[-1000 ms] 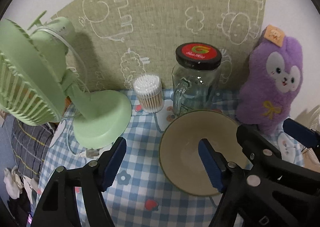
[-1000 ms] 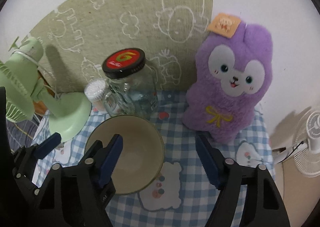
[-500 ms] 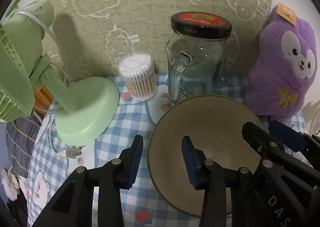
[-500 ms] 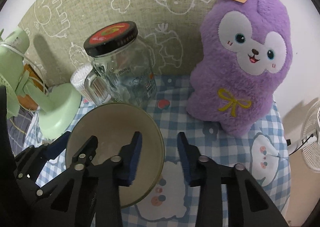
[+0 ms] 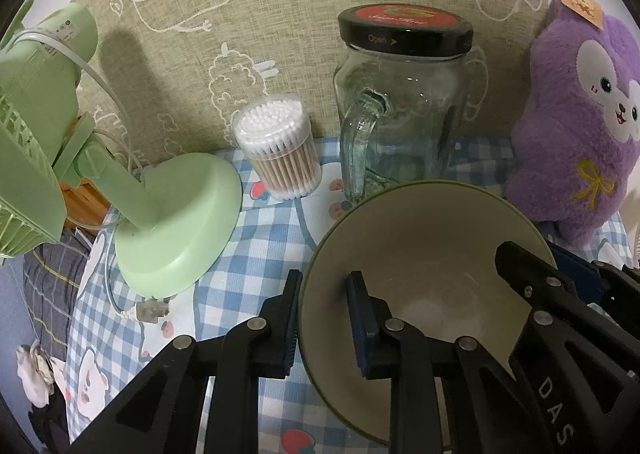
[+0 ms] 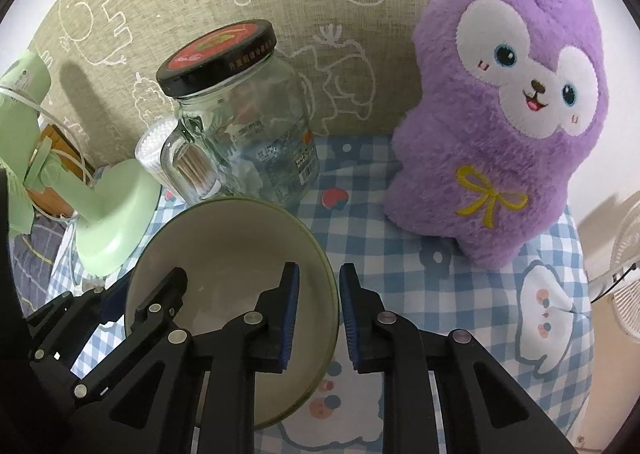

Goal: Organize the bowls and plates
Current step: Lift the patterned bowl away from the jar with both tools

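Left hand-held gripper (image 5: pixel 324 318) astride the bowl's (image 5: pixel 424 250) left rim, jaws just drawn in, outer pad against the wall, inner pad a shade off the glaze: hard to tell whether truly pinching. Right hand-held gripper (image 6: pixel 318 318) likewise straddling the right rim, jaws just narrowed, rim between the blue pads, contact unclear. Bowl round, smooth, cream inside with olive edge, on the blue-checked cloth of the tabletop (image 6: pixel 400 250). Only from the left: swab tub (image 5: pixel 280 154) in full, green plastic fan (image 5: pixel 160 214) whole. Only from the right: jar's label. Behind the bowl, glass handled jar (image 5: pixel 400 114) with black lid; fluffy purple plush (image 6: pixel 500 114) beside it.
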Tool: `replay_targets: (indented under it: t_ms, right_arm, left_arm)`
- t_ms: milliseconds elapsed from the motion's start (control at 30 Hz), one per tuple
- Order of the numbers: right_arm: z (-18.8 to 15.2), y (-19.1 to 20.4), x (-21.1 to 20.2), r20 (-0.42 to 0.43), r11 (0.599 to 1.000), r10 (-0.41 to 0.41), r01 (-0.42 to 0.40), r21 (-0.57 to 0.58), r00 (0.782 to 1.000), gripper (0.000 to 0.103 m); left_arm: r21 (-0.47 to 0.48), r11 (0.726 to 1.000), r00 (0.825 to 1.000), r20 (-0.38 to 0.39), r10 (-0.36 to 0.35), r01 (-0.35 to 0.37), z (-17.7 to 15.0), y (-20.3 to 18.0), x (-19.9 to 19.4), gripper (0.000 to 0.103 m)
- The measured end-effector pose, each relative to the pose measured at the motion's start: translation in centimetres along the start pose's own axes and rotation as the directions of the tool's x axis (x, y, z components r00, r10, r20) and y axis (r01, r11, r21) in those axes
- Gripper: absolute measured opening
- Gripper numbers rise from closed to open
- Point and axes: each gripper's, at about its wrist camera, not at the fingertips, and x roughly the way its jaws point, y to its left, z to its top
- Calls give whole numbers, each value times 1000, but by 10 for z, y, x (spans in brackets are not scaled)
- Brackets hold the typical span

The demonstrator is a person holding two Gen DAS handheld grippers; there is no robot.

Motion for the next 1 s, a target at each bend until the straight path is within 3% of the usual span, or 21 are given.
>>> replay_targets:
  t_ms: [500, 1000]
  right_arm:
    - [-1, 5, -2, -18, 1000, -22, 22, -4, 1000, 18]
    - [-20, 8, -42, -13, 999, -45, 45, 0, 999, 18]
  left_arm:
    - [-28, 1000, 999, -30, -15, 14, -3, 4, -1, 19]
    - [-33, 999, 999, -36, -30, 29, -17, 8, -35, 19]
